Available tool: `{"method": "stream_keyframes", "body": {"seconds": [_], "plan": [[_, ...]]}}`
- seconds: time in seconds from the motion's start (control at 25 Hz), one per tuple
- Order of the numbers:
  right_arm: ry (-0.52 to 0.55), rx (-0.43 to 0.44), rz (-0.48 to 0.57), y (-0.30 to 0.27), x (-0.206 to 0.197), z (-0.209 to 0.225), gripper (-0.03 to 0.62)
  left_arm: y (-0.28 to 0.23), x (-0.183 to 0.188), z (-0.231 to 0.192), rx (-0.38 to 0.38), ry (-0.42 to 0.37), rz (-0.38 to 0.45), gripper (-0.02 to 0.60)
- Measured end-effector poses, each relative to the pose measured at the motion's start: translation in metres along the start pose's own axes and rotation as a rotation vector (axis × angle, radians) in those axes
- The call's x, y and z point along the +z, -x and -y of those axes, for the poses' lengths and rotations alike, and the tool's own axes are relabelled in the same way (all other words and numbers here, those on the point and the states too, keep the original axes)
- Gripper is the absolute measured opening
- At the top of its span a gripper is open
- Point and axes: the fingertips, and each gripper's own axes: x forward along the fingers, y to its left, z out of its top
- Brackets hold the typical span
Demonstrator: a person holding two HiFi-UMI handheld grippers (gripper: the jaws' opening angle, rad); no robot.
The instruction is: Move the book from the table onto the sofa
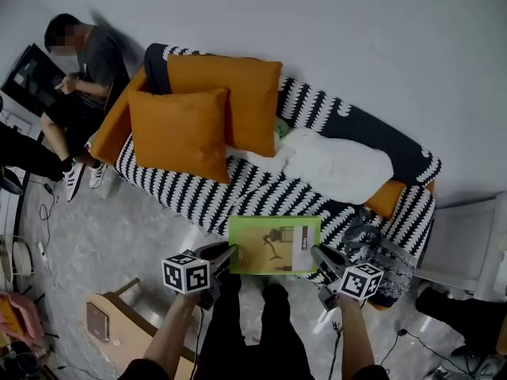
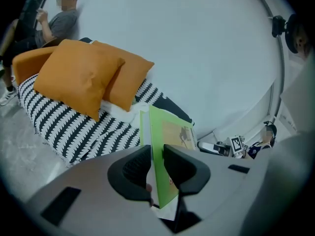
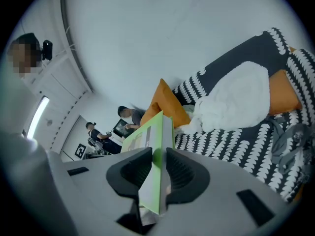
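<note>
A green book point(image 1: 274, 245) hangs flat between my two grippers, over the front edge of the black-and-white sofa point(image 1: 261, 192). My left gripper point(image 1: 227, 257) is shut on the book's left edge, and my right gripper point(image 1: 319, 256) is shut on its right edge. In the left gripper view the book point(image 2: 165, 146) stands edge-on between the black pads point(image 2: 137, 170). The right gripper view shows the same book point(image 3: 152, 149) clamped between its pads point(image 3: 181, 170), with the sofa seat point(image 3: 231, 141) beyond.
Two orange cushions point(image 1: 202, 113) lean at the sofa's left end, and a white blanket point(image 1: 337, 165) lies in the middle. A grey garment point(image 1: 380, 248) lies at the sofa's right front. A person point(image 1: 79, 77) sits at the left. A small wooden table point(image 1: 119, 323) stands by my left leg.
</note>
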Motion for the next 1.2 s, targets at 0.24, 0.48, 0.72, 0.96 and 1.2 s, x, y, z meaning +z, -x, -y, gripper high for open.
{"method": "stream_keyframes", "body": {"seconds": [0.24, 0.48, 0.72, 0.96, 1.2], "plan": [[-0.025, -0.031, 0.012, -0.015, -0.005, 0.003, 0.106, -0.004, 0.000, -0.020, -0.019, 0.014, -0.032, 0.092], [-0.032, -0.047, 0.011, -0.038, -0.006, 0.020, 0.106, -0.022, 0.009, -0.045, -0.019, 0.007, -0.040, 0.092], [-0.043, -0.059, 0.012, -0.069, -0.008, 0.054, 0.106, -0.056, 0.016, -0.077, -0.023, -0.006, -0.046, 0.092], [-0.073, -0.082, 0.016, -0.101, -0.021, 0.107, 0.106, -0.104, 0.005, -0.118, -0.017, 0.006, -0.052, 0.092], [-0.089, -0.114, 0.018, -0.138, -0.031, 0.162, 0.106, -0.154, -0.009, -0.165, -0.017, 0.036, -0.059, 0.092]]}}
